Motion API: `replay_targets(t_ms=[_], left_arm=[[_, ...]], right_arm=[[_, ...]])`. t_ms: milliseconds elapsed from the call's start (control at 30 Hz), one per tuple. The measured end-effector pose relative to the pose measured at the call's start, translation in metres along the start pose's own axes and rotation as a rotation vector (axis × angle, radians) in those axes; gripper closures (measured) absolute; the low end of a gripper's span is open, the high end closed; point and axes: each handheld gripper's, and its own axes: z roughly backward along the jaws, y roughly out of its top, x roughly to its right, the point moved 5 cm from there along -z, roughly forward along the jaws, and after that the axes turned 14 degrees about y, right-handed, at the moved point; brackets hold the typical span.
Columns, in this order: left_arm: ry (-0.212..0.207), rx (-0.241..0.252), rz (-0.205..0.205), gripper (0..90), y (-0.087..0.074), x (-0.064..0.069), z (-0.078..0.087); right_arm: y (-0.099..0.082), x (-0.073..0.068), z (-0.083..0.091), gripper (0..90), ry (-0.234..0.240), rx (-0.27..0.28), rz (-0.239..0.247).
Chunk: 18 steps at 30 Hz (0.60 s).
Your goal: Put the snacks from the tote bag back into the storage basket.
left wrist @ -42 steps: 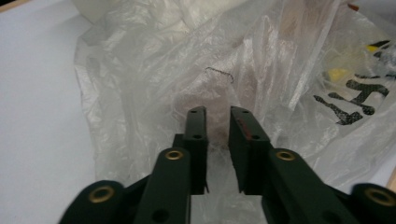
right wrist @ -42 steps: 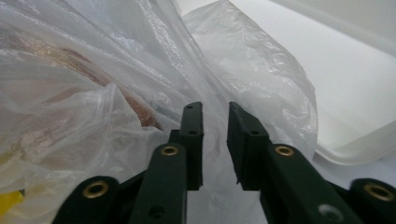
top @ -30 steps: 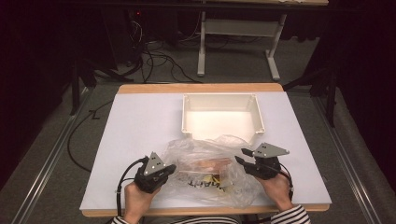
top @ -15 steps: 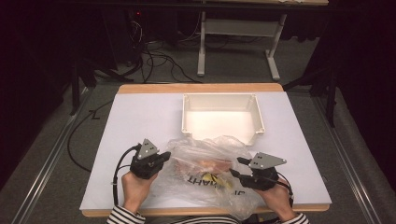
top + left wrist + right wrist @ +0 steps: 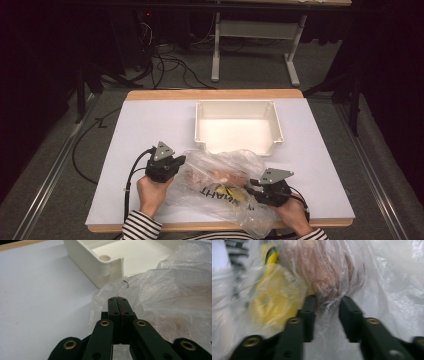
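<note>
At the counter's (image 5: pixel 125 150) near edge, the clear bag (image 5: pixel 220 165) of food is being pinned by the left tongs (image 5: pixel 117 300), pressed together on its film, while the right tongs (image 5: pixel 325 302), just closing, are being worked around the brownish lump (image 5: pixel 324 272) inside, presumably for the white bin (image 5: pixel 237 102) beyond.

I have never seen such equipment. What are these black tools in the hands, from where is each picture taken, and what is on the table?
A person sits at a white table and holds a hand-operated two-jaw gripper in each hand. One picture comes from a camera above the table; the other two come from cameras riding on the grippers, looking along their black jaws.

On the table lie an empty cream tray and a clear plastic bag with yellow and brownish things inside.

The left gripper is shut, pinching the bag's edge. The right gripper has just been closing; its jaws stand apart with bunched bag plastic between them, and a firm grip cannot be confirmed.
</note>
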Motion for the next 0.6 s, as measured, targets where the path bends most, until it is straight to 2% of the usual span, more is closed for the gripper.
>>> replay_targets(t_ms=[33, 67, 200, 233, 267, 300, 400, 533, 567, 600], left_arm=[[0.0, 0.0, 0.0, 90.0, 0.0, 0.0, 0.0], [-0.002, 0.006, 0.003, 90.0, 0.001, 0.0, 0.0], [0.003, 0.011, -0.002, 90.0, 0.003, 0.002, -0.001], [0.007, 0.015, -0.009, 90.0, 0.004, 0.003, -0.001], [0.007, 0.015, -0.009, 89.9, 0.004, 0.003, -0.001], [0.025, 0.02, -0.026, 89.9, 0.006, 0.002, 0.0], [0.036, 0.028, -0.021, 89.9, 0.008, 0.001, 0.0], [0.055, 0.034, -0.01, 89.9, 0.008, -0.002, -0.004], [0.055, 0.034, -0.01, 89.9, 0.008, -0.002, -0.004], [0.06, 0.032, -0.01, 89.9, 0.007, -0.002, -0.006]], right_arm=[[0.0, 0.0, 0.0, 76.8, 0.0, 0.0, 0.0], [-0.003, 0.0, 0.002, 86.9, 0.004, -0.003, 0.01], [-0.002, -0.001, 0.007, 90.0, -0.013, 0.016, 0.032], [0.002, -0.001, 0.014, 90.0, -0.033, 0.045, 0.037], [0.002, -0.001, 0.014, 90.0, -0.033, 0.045, 0.037], [0.008, 0.0, 0.022, 90.0, -0.046, 0.08, 0.039], [0.016, 0.008, 0.031, 90.0, -0.076, 0.113, 0.023], [0.022, 0.023, 0.035, 90.0, -0.106, 0.128, -0.019], [0.022, 0.023, 0.035, 90.0, -0.106, 0.128, -0.019], [0.021, 0.032, 0.033, 90.0, -0.12, 0.127, -0.038]])
